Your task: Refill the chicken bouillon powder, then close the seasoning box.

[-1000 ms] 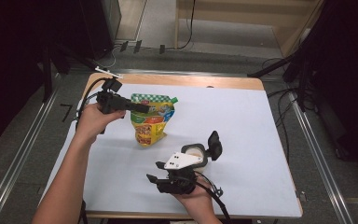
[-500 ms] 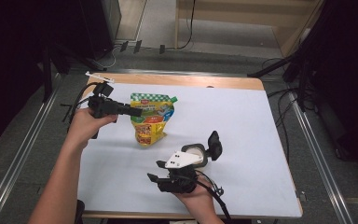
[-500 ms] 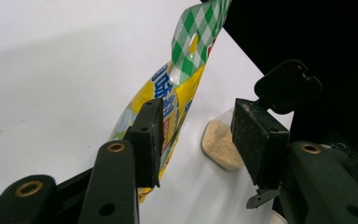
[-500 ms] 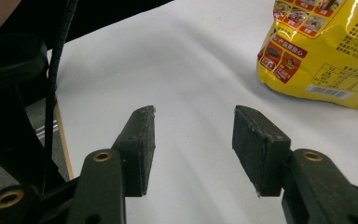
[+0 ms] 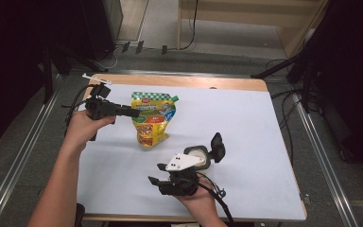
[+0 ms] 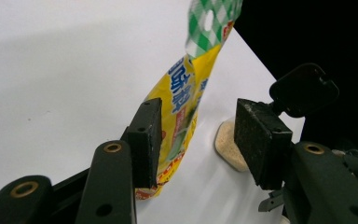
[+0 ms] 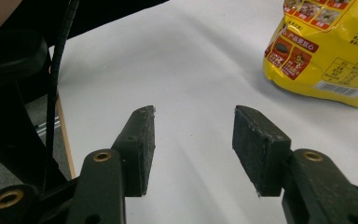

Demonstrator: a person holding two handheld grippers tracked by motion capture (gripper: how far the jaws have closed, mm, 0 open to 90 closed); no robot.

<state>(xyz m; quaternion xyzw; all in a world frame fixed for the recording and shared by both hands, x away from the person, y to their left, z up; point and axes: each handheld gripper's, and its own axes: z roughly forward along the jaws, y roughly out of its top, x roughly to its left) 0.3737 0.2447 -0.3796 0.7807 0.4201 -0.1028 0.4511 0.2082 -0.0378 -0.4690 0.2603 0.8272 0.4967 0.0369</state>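
The yellow sauce pouch (image 5: 152,119) lies flat on the white tabletop (image 5: 246,127), upper centre of the high view, spout toward the top right; no grip on it shows, so judging by that the handling is still to come or just let go; the left gripper (image 5: 133,113) sits at the pouch's upper left edge, held level by the left hand (image 5: 82,128), its jaws have just been opening and stand apart, the pouch seen between them but unpressed in the left gripper view; the right gripper (image 5: 157,173) rests low at bottom centre, jaws apart over bare tabletop, beside a small round dish (image 5: 199,153).
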